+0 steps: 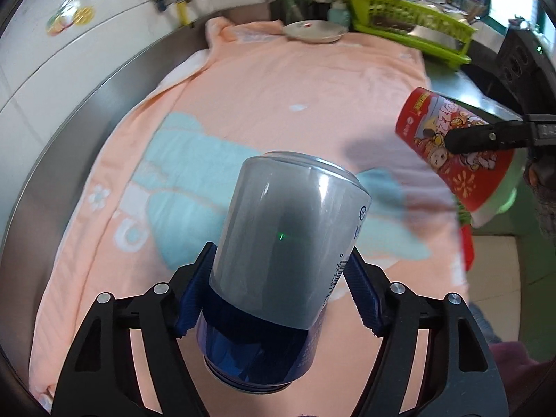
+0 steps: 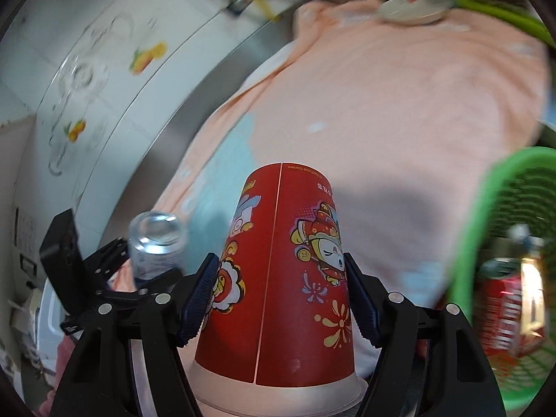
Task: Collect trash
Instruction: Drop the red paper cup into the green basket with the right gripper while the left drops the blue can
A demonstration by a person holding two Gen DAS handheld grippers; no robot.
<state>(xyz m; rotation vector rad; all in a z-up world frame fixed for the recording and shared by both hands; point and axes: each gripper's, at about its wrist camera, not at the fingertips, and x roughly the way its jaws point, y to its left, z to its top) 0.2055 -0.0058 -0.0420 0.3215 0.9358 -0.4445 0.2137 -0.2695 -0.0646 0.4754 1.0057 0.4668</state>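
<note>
A silver can with a blue base (image 1: 285,236) is lifted above the peach towel (image 1: 278,87), with my left gripper (image 1: 279,253) shut on its sides. It also shows in the right wrist view as the can (image 2: 153,243) in the left gripper (image 2: 114,267). My right gripper (image 2: 281,260) is shut on a red printed paper cup (image 2: 285,278), held rim towards the camera. From the left wrist view, the cup (image 1: 448,139) hangs at the right with one black finger (image 1: 486,137) across it.
A green mesh basket (image 2: 504,215) stands at the right with a red can (image 2: 500,299) inside. At the back are a white plate (image 1: 312,31) and a lime dish rack (image 1: 410,24). A steel counter rim (image 1: 104,104) and tiled wall run along the left.
</note>
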